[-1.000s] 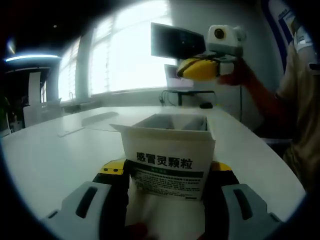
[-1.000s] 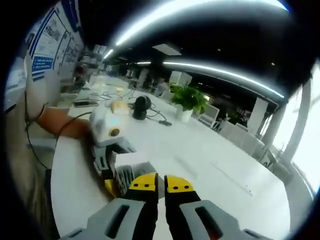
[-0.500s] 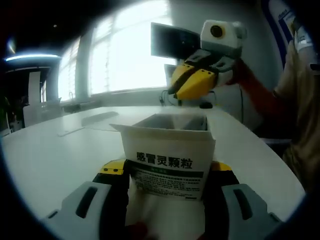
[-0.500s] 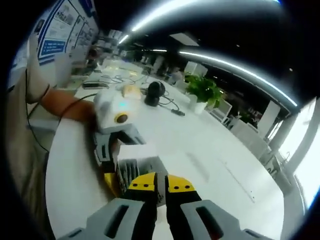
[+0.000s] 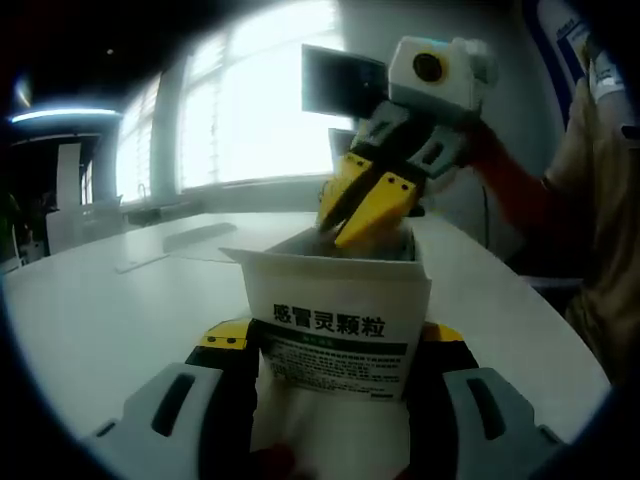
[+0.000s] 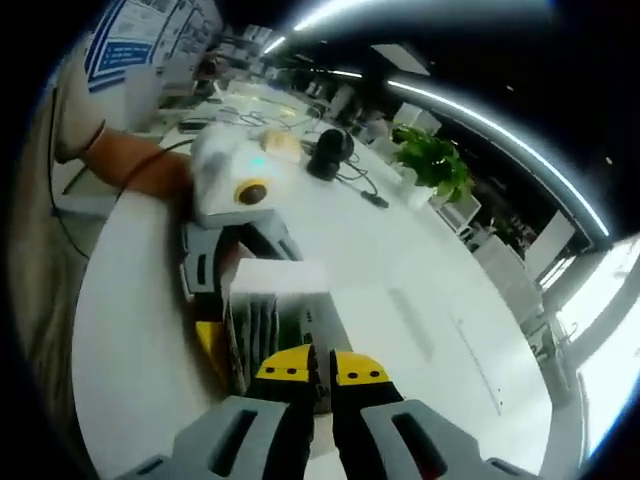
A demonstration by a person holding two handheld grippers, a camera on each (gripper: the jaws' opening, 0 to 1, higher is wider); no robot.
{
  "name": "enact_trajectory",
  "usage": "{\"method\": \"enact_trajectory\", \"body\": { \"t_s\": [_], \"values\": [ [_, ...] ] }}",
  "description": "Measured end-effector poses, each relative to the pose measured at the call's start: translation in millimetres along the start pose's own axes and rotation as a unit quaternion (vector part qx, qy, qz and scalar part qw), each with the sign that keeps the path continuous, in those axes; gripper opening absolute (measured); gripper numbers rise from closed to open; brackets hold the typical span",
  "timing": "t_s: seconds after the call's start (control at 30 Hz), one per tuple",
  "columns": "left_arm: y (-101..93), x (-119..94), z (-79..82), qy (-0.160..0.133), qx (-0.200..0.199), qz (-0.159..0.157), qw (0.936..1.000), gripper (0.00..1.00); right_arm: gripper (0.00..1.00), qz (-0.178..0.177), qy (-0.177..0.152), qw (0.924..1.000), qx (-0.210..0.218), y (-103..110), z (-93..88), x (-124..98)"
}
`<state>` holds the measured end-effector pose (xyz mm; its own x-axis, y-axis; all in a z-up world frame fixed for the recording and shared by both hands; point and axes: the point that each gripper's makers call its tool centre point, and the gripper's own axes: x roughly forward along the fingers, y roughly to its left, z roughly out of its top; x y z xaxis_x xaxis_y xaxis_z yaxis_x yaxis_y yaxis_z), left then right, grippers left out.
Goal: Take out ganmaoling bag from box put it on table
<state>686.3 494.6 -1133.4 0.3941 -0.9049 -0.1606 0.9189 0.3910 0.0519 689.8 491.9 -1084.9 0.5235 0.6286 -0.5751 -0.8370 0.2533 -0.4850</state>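
At lower centre of the left gripper view, the left gripper fingers clamp the open box on the desk. The right gripper, fingers together, dips toward its mouth at upper centre. The bags inside are not yet extracted, so the whole removal remains.
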Motion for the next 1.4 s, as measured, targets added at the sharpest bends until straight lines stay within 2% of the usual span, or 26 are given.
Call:
{"method": "enact_trajectory", "body": {
  "t_s": [0.2, 0.4, 0.63, 1.13, 1.4],
  "values": [
    [0.1, 0.0, 0.0, 0.000, 0.000, 0.000, 1.0000, 0.50, 0.02, 0.010, 0.012, 0.9998, -0.009, 1.5, -1.2, 0.3],
    [-0.1, 0.0, 0.1, 0.001, 0.000, 0.000, 1.0000, 0.50, 0.00, 0.047, 0.033, 0.9982, -0.020, 12.0, -2.1, -1.9],
    [0.2, 0.1, -0.1, 0.001, 0.000, 0.000, 1.0000, 0.50, 0.00, 0.051, 0.063, 0.9960, -0.039, 9.9, -8.2, 7.2],
    [0.3, 0.3, -0.5, 0.002, 0.000, 0.000, 1.0000, 0.50, 0.00, 0.095, 0.071, 0.9928, -0.014, 17.5, -17.0, 25.6],
    [0.5, 0.5, -0.6, 0.002, 0.000, 0.000, 1.0000, 0.50, 0.00, 0.106, 0.062, 0.9923, 0.017, 17.1, -16.3, 20.5]
  ]
}}
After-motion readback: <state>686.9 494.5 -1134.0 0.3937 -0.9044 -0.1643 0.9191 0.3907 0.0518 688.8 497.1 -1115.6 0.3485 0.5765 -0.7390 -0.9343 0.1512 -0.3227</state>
